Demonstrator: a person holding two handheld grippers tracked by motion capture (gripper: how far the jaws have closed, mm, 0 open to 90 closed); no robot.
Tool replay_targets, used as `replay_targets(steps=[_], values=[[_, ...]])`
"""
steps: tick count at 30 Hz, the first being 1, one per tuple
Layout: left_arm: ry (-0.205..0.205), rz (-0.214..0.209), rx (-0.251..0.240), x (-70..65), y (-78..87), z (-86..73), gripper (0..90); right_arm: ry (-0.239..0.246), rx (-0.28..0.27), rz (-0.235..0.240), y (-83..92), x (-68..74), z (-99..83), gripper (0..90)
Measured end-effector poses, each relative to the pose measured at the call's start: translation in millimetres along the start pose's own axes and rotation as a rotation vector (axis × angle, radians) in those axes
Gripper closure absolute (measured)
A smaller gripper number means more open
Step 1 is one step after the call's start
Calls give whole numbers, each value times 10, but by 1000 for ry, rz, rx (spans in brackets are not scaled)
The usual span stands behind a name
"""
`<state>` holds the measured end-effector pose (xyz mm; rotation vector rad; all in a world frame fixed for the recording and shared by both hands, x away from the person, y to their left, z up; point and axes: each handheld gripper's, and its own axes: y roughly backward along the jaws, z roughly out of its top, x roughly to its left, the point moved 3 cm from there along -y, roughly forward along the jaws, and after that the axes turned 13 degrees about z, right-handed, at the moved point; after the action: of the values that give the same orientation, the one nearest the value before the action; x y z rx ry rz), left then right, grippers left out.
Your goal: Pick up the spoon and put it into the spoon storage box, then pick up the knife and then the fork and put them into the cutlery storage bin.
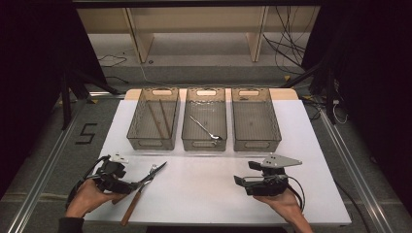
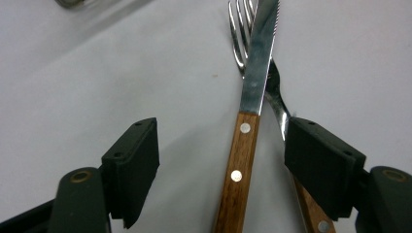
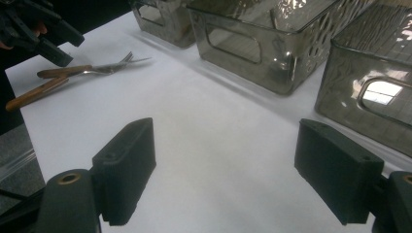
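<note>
Closest up you've got the left tongs (image 2: 221, 160), jaws spread wide and low over the white tabletop (image 2: 97, 73), with a wood-handled knife (image 2: 243, 145) lying right between them. Its blade crosses over a fork (image 2: 238, 39), and the fork's own wooden handle runs under the right-hand jaw, so both pieces sit inside or at the edge of that gap. Nothing's gripped; the pads aren't touching the knife.

From the high view the knife (image 1: 132, 206) and fork (image 1: 154, 173) lie crossed near the front left of the tabletop (image 1: 204, 194), just beside the left tongs (image 1: 130, 185), which the person's left hand (image 1: 90, 196) is holding.

The right tongs (image 3: 223, 170) are also wide apart, with bare tabletop between them, held by the right hand (image 1: 284, 201) at front right, well apart from the cutlery.

At the back sit three smoky clear bins in a row: the left bin (image 1: 133, 131) has chopsticks (image 1: 160, 119) in it, the middle bin (image 1: 187, 133) a spoon (image 1: 206, 128), and I can't tell what the small thing in the right bin (image 1: 277, 131) is.
</note>
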<state>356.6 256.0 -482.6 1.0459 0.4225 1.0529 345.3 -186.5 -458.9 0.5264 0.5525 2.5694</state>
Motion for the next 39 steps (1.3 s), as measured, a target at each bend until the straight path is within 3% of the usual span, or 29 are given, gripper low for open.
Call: replay_targets(steps=[22, 39], values=[[-85, -5, 81, -43, -59, -61, 344, -13, 9, 6, 33, 31, -92, 232], [-154, -7, 110, -73, -90, -134, 528, -7, 12, 6, 19, 62, -82, 240]])
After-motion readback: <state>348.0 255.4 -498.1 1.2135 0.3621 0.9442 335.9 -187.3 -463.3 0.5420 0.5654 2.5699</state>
